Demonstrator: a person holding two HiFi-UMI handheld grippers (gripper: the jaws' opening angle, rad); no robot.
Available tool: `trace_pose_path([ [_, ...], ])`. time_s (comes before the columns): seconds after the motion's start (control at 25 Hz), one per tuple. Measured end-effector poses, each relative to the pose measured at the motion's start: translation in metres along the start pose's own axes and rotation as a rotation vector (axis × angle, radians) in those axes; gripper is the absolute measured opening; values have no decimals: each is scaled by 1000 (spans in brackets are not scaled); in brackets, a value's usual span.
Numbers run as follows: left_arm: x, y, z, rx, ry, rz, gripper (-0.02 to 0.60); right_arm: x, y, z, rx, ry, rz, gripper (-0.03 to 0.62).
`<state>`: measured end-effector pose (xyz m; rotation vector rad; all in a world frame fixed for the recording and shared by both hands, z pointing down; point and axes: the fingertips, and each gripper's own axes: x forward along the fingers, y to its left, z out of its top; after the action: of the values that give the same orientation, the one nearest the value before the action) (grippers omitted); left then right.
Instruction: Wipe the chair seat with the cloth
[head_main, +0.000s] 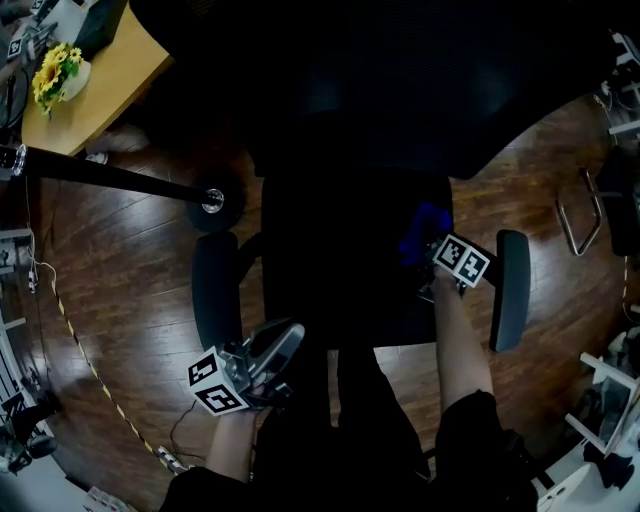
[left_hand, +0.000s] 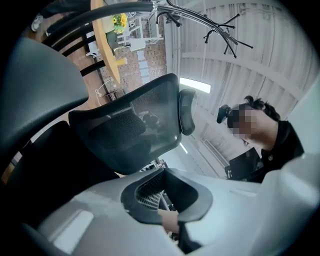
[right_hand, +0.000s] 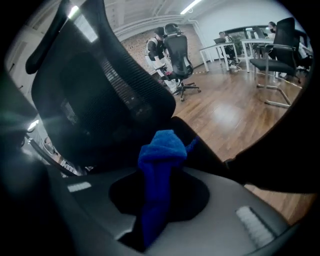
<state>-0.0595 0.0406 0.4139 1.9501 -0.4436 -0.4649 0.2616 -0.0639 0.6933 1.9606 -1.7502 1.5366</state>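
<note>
In the head view the black office chair's seat (head_main: 330, 270) lies straight below me, very dark. Just past my right gripper (head_main: 432, 255), over the seat's right side, shows the blue cloth (head_main: 422, 230). In the right gripper view that gripper (right_hand: 160, 197) is shut on the cloth (right_hand: 162, 150), which bunches up in front of the mesh backrest (right_hand: 95, 100). My left gripper (head_main: 283, 340) hovers by the seat's front left corner. In its own view the left gripper (left_hand: 167, 197) is tilted upward toward the backrest (left_hand: 127, 125), jaws together with nothing in them.
Two padded armrests (head_main: 215, 290) (head_main: 510, 290) flank the seat. A stand's round base (head_main: 212, 200) and a wooden table with sunflowers (head_main: 55, 72) lie to the left. A metal chair frame (head_main: 580, 210) is at right. Another office chair (right_hand: 177, 55) and desks (right_hand: 235, 47) stand farther off.
</note>
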Motion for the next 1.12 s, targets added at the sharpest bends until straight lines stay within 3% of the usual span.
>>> trace_pose_path([
  [0.32,5,-5,-7,7,4,-5,-8,-8,0,10,-77,-57,-14,61],
  [0.48,0,-6,-5,12,-13,0,-8,-11,69,-1,-82,-119,163,61],
  [0.68,-8,-4,4,21,-67,16,-8,12,194,-85,-157,56,405,61],
  [0.84,-14,-2,12,30,-113,32,-8,21,276,-157,-196,203,538,63],
  [0.96,-18,0,15,33,-139,44,-8,29,307,-196,-202,302,586,61],
  [1.12,-25,3,13,28,-151,64,-8,41,306,-236,-271,399,574,63],
])
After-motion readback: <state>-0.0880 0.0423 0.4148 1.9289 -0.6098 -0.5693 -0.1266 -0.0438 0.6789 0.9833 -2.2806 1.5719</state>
